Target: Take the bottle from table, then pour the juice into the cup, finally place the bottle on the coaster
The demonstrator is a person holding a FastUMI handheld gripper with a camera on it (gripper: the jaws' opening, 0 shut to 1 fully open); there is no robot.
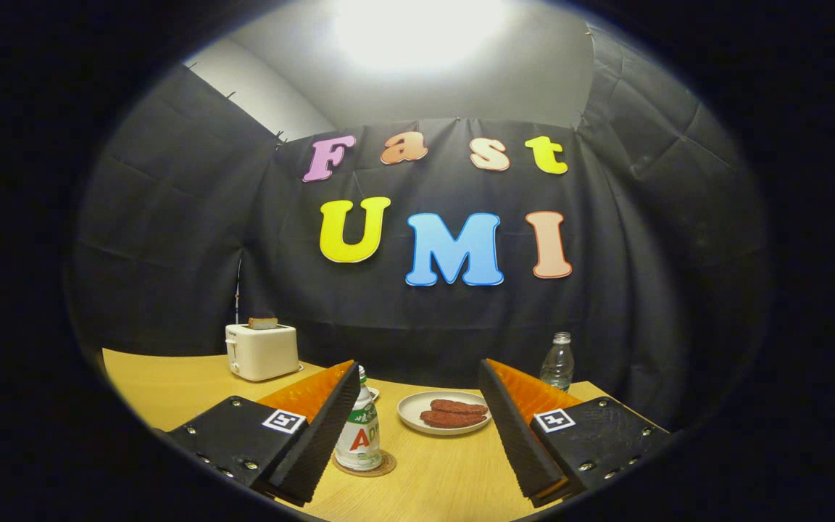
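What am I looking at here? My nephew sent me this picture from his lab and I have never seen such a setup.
The picture comes from a wide-angle camera mounted on a hand-held gripper, a two-finger tool a person carries. The two wedges at the bottom are its fingers, spread open and holding nothing. Between them, close to the left finger, a small juice bottle stands upright on a round coaster. Just beyond is a white plate with sausages. Further back on the wooden table stand a white toaster with bread in it and a clear plastic bottle. Black cloth walls in the booth.
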